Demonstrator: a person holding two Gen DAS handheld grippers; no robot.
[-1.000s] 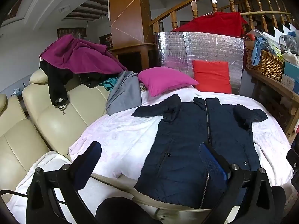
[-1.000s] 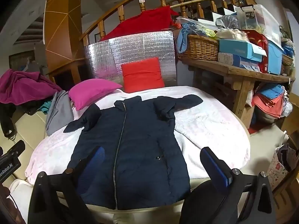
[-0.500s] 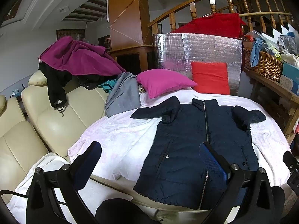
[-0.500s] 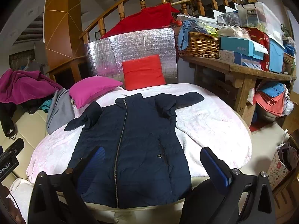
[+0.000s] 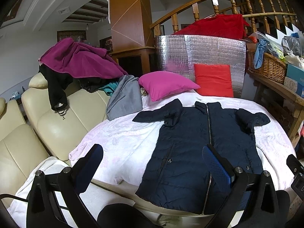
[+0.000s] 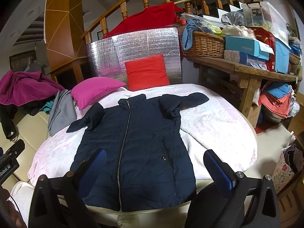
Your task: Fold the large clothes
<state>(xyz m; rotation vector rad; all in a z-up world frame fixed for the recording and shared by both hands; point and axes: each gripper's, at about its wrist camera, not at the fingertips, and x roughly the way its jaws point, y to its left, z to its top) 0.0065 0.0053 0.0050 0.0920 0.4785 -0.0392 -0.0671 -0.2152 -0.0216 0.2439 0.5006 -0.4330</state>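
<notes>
2 claws agape, empty | left claw (image 5: pixel 152 161), right claw (image 6: pixel 154 161) | jacket (image 6: pixel 133 148) flat ahead, untouched

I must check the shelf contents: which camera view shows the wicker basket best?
The right wrist view: the wicker basket shows nearly whole on the wooden shelf, its blue cloth visible. The left wrist view shows it only at the distorted right edge.

Navy jacket (image 6: pixel 133 148) on pale pink floral blanket (image 6: pixel 214 125); magenta pillow (image 6: pixel 95 91), red cushion (image 6: pixel 147 72).
</notes>
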